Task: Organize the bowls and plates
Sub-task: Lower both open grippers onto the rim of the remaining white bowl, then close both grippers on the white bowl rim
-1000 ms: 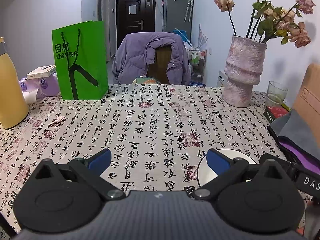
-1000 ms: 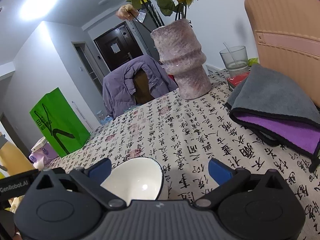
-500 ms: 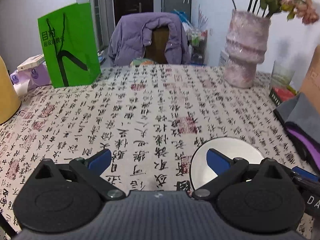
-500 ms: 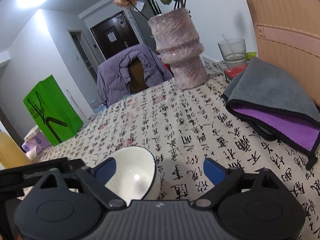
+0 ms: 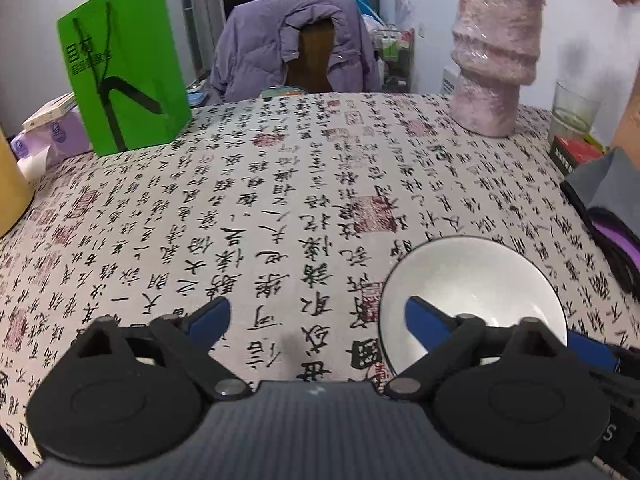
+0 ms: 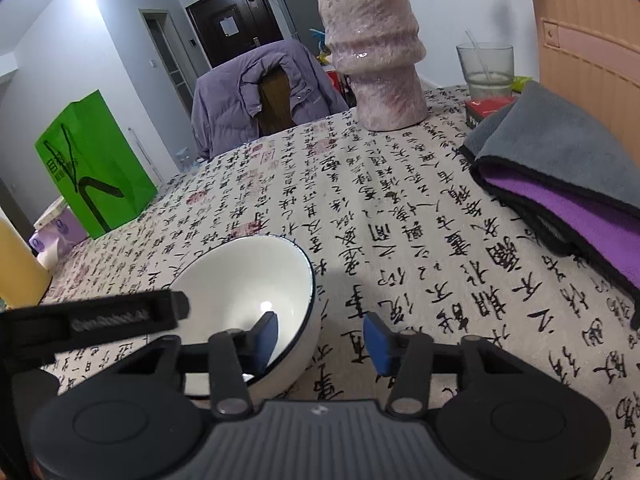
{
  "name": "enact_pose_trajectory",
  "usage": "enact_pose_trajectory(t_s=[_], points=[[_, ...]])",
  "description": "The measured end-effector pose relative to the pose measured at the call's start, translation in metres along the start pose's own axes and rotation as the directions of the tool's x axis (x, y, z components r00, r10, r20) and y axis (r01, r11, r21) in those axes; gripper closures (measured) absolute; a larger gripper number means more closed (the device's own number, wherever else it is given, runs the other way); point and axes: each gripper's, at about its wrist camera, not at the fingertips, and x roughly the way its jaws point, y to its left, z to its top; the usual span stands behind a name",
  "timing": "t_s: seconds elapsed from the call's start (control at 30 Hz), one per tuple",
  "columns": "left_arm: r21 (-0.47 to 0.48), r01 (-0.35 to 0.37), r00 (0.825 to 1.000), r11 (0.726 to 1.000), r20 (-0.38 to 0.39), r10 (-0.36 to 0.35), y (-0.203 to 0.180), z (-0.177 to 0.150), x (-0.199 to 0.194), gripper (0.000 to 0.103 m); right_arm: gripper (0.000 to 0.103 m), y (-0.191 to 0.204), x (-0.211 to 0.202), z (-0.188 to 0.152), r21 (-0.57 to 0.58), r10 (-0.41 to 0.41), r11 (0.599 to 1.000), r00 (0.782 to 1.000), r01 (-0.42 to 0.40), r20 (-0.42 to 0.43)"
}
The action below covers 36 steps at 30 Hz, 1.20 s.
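While the calligraphy-print tablecloth (image 5: 280,208) filled both views, a white bowl (image 6: 244,292) sat on it near the front edge. Closing, the right gripper (image 6: 320,338) straddled the bowl's right rim without yet pinching it. Also closing, the left gripper (image 5: 316,318) stood wide apart, holding nothing.

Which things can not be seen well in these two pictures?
- White ceramic bowl with dark rim: near part hidden behind the left claw, left wrist view.
- Yellow container: cut by the left edge, right wrist view.
- Flowers in the pink textured vase: cut by the top edge.
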Motion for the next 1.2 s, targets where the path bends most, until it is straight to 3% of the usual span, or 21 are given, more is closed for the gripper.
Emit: enact_pose_trajectory(t_s=[0.07, 0.3, 0.43, 0.57, 0.8, 1.2], points=[[0.011, 0.011, 1.000, 1.000, -0.017, -0.011, -0.003, -0.001, 0.004, 0.030, 0.060, 0.000, 0.000, 0.000, -0.002, 0.003, 1.000, 1.000, -0.003, 0.000], [0.006, 0.089, 0.995, 0.996, -0.054, -0.089, -0.008, -0.003, 0.013, 0.055, 0.069, 0.003, -0.001, -0.001, -0.012, 0.030, 0.999, 1.000, -0.030, 0.003], [0.012, 0.130, 0.990, 0.991, -0.061, -0.129, -0.014, -0.003, 0.014, 0.077, 0.076, 0.007, 0.000, -0.003, -0.029, 0.041, 0.999, 0.999, -0.041, 0.008], [-0.022, 0.147, 0.987, 0.989, -0.060, -0.148, -0.017, -0.004, 0.016, 0.082, 0.080, 0.007, 0.000, -0.003, -0.018, 0.040, 0.999, 0.999, -0.040, 0.013], [-0.042, 0.142, 0.988, 0.989, -0.063, -0.144, -0.016, -0.004, 0.017, 0.083, 0.080, 0.005, 0.001, -0.003, -0.005, 0.049, 0.999, 0.999, -0.049, 0.019], [-0.011, 0.123, 0.992, 0.992, -0.034, -0.123, -0.022, -0.006, 0.010, 0.082, 0.082, 0.001, 0.001, -0.005, 0.032, 0.055, 0.998, 0.998, -0.056, 0.028]])
